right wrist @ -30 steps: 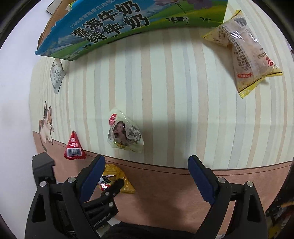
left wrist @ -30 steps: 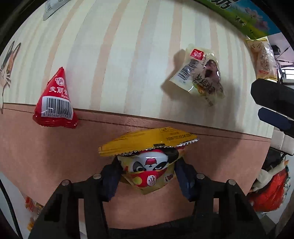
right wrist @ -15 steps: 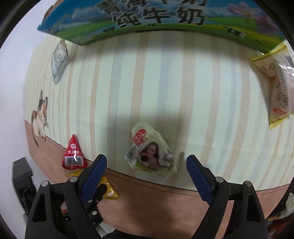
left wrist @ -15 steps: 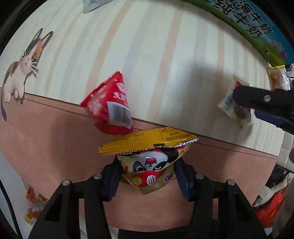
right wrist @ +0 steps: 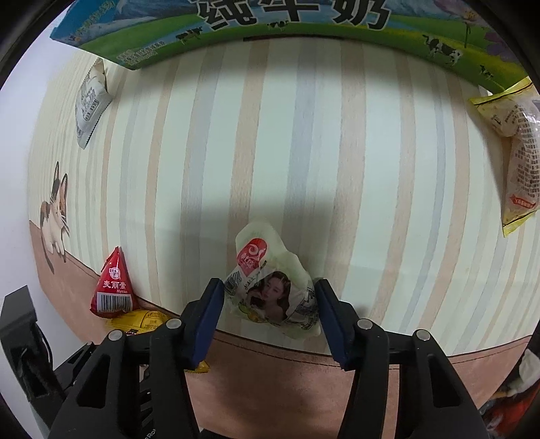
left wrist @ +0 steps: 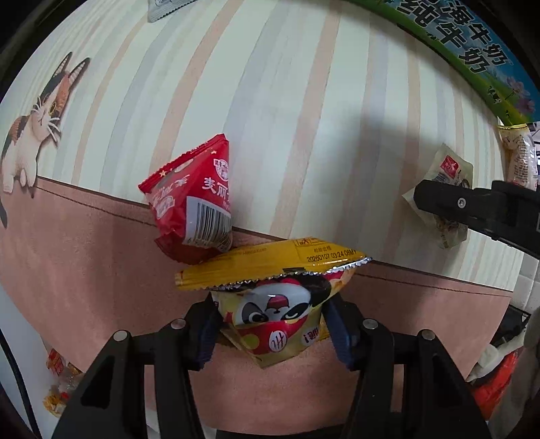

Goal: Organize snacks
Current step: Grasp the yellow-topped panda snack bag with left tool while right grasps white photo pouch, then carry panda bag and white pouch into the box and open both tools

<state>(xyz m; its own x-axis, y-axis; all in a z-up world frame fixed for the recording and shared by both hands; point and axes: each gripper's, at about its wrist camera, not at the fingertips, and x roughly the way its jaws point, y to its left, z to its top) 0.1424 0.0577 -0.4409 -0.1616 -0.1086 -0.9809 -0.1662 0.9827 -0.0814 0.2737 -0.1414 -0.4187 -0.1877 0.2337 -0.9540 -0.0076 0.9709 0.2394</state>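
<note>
Against yellow packet [left wrist: 270,270], red pouch [left wrist: 192,202]

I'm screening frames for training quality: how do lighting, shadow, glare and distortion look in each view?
Left wrist: strong fisheye bending of the tablecloth stripes, a broad soft shadow at upper right, glare on the yellow panda packet. Right wrist: same curvature, dark vignette corners, a large shadow around the white snack packet; both sharp.

Likely a home, cat-print tablecloth [right wrist: 303,135], milk carton [right wrist: 303,20], snack packets [right wrist: 519,162]
</note>
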